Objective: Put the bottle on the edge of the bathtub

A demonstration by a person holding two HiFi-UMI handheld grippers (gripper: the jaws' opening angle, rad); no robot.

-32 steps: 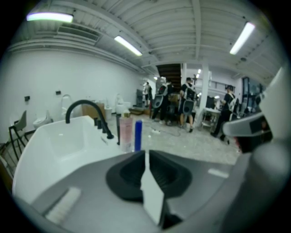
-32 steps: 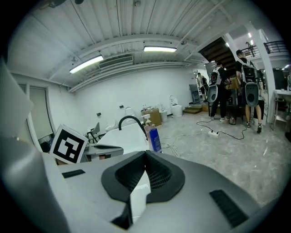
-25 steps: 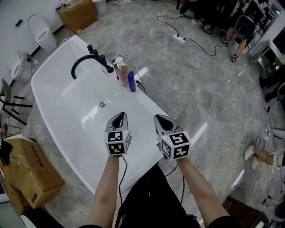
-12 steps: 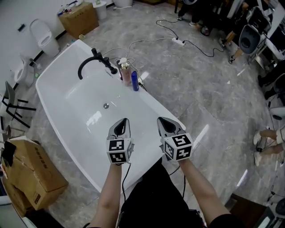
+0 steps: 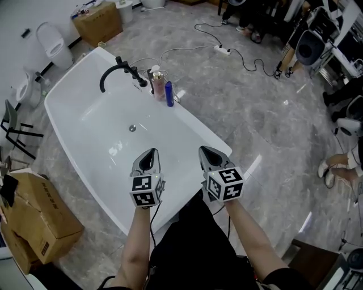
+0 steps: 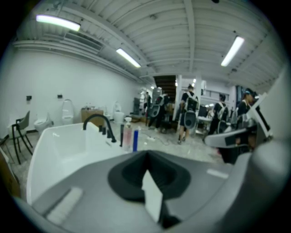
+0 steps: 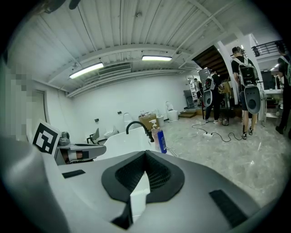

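Two bottles stand on the far right rim of the white bathtub [image 5: 68, 122], beside the black faucet [image 5: 120, 72]: a pink pump bottle [image 5: 157, 86] and a slim blue bottle [image 5: 169, 94]. The left gripper view shows the pink bottle [image 6: 127, 136] and the blue bottle [image 6: 135, 140] far ahead; in the right gripper view the blue bottle [image 7: 161, 140] stands in front of the pump bottle. My left gripper [image 5: 151, 151] hangs over the tub's near end, shut and empty. My right gripper [image 5: 203, 149] is level with it over the near right rim, also shut with nothing in it. Both are well short of the bottles.
Cardboard boxes sit left of the tub [image 5: 35, 210] and at the far end [image 5: 99, 17]. A toilet [image 5: 52, 41] and a black chair [image 5: 12, 127] stand on the left. A cable with a power strip [image 5: 222, 50] crosses the floor to the right. People stand at the top right.
Both grippers stay shut and side by side at the tub's near end. The head view has shifted a little; the bottles have not moved.
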